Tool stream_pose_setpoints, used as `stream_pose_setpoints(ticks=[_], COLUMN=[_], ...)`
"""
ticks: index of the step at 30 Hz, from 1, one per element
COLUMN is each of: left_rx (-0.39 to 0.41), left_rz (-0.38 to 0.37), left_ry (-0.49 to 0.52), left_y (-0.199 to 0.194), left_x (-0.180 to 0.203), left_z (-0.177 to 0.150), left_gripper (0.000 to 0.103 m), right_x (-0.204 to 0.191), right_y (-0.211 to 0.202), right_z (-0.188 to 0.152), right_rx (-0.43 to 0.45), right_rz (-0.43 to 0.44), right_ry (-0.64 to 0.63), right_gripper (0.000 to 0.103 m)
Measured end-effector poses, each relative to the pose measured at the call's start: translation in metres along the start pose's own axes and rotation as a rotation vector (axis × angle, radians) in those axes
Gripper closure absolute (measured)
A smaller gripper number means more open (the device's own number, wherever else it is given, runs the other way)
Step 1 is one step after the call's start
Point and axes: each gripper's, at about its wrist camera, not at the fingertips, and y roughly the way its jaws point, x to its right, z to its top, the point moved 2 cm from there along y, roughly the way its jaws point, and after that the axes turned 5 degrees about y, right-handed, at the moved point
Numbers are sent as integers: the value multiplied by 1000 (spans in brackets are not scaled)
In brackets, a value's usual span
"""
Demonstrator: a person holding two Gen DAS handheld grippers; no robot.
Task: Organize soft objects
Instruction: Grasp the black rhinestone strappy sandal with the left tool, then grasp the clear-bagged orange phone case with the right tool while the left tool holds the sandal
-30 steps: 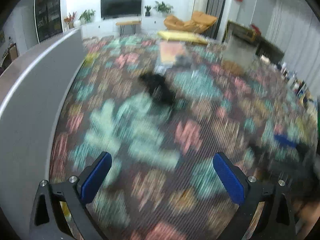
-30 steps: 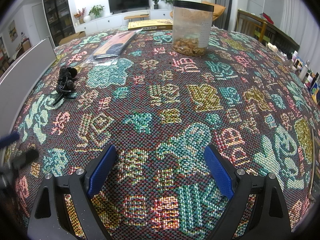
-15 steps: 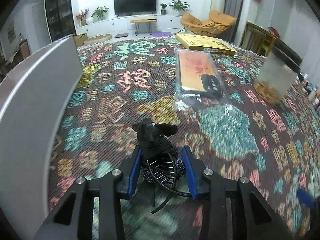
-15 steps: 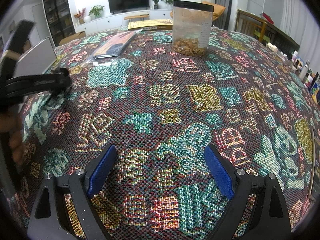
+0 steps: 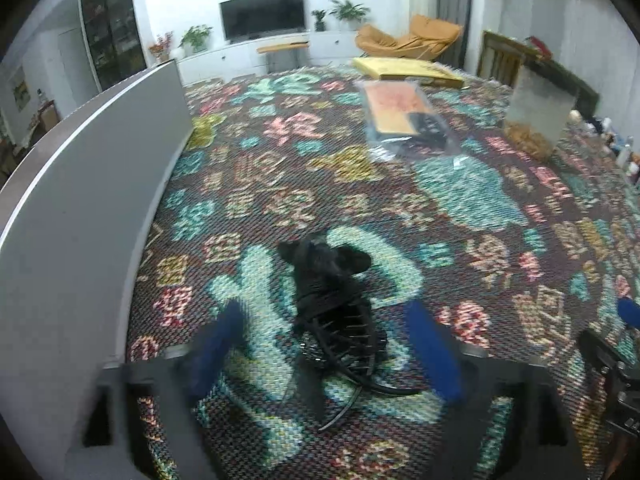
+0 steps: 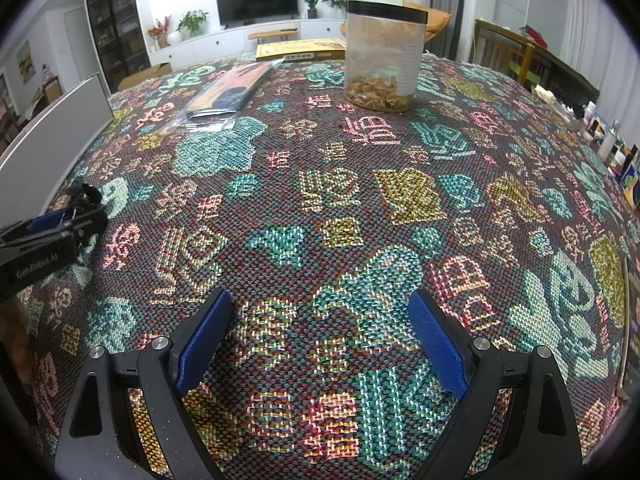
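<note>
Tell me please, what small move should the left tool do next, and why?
Probably draw the left tool back and up. Its jaws are opening, the blue pads stand clear of the black hair clip, and the clip lies on the patterned cloth between them.

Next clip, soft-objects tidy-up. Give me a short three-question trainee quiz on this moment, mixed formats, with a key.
1. True or false: the black hair clip lies on the patterned tablecloth between the blue pads of the left hand-held gripper, with neither pad pressing on it.
2. Multiple choice: the right hand-held gripper has between its fingers A) the clear jar, B) the plastic-wrapped packet, C) nothing.
3. Fill in: the jar's lid is coloured ____.

Key: 1 true (the jaws are opening); 2 C; 3 black.
</note>
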Motion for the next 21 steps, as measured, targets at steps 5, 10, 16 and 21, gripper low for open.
stream_pose_setpoints(ticks=[5, 10, 16, 21], left_rx=[-22, -22, -22, -22], left_rz=[-9, -11, -11, -11], left_ry=[-46, -49, -49, -49], left_y=[6, 6, 6, 6], left_x=[-7, -8, -8, -8], left_z=[0, -1, -1, -1], left_gripper=[0, 0, 0, 0], right_x=[1, 1, -5, -42], right_y=[0, 0, -1, 1], right_z=[-1, -1, 10, 90], right_rx=[0, 0, 3, 125], right_rz=[0, 0, -22, 18], right_ry=[0, 0, -55, -129], right_gripper=[11, 11, 13, 12])
